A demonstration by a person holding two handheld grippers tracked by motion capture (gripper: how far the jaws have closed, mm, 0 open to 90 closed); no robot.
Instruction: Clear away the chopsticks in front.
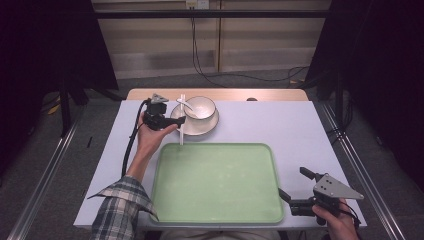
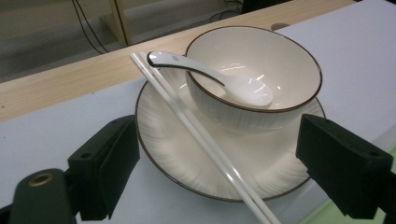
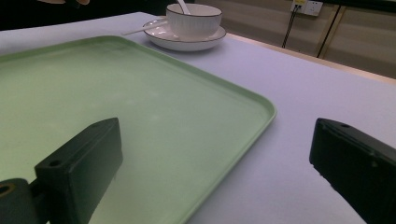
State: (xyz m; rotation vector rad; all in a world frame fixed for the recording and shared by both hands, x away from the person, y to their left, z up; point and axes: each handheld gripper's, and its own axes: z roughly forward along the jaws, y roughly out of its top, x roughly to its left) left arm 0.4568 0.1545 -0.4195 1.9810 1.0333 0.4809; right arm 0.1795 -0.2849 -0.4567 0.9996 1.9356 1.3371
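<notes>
A white bowl (image 1: 202,106) with a dark rim stands on a white ribbed plate (image 1: 196,129) at the far side of the table. A white spoon (image 2: 243,88) rests inside the bowl (image 2: 285,56), its handle over the rim. A pair of white chopsticks (image 2: 196,126) lies slanted across the plate (image 2: 168,144), one end past its near edge. My left gripper (image 1: 175,117) hovers just left of the plate, open; in the left gripper view its jaws stand wide on either side of the plate and chopsticks without touching them. My right gripper (image 1: 295,184) is open at the near right with nothing between its jaws.
A bare green tray (image 1: 215,185) covers the near middle of the pale table (image 1: 285,125); its right rim (image 3: 261,105) runs past my right gripper (image 3: 215,163). A wooden strip (image 1: 270,95) borders the table's far edge. The chopsticks' near tip reaches the tray's far rim.
</notes>
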